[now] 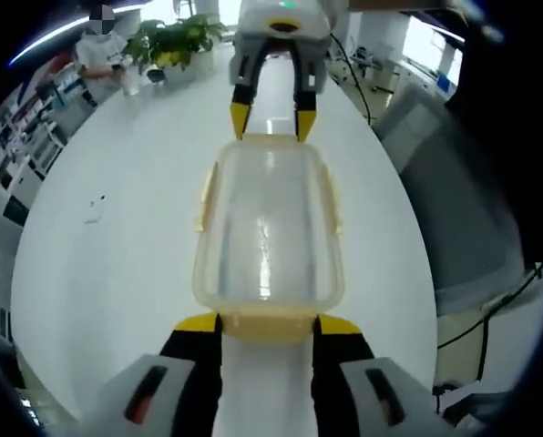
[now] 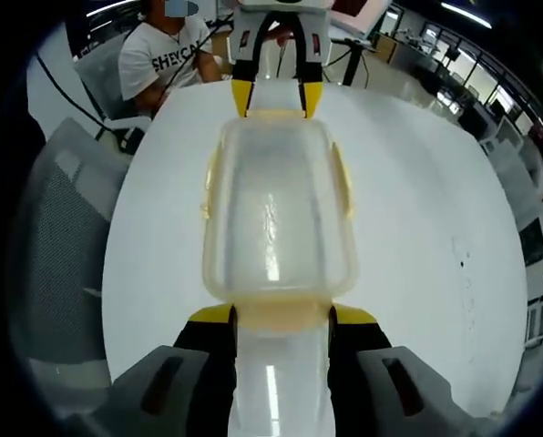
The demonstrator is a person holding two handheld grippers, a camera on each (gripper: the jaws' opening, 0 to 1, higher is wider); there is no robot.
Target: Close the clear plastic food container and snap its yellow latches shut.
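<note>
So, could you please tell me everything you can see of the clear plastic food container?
The clear plastic food container is a rounded rectangular box of cloudy see-through plastic with pale yellow latches along its edges. Its lid is on, and it looks empty. It lies flat on the white table, lengthwise between the grippers. The left gripper brackets the yellow latch at one short end and the right gripper brackets the latch at the other. Whether the side latches are snapped is unclear.
</note>
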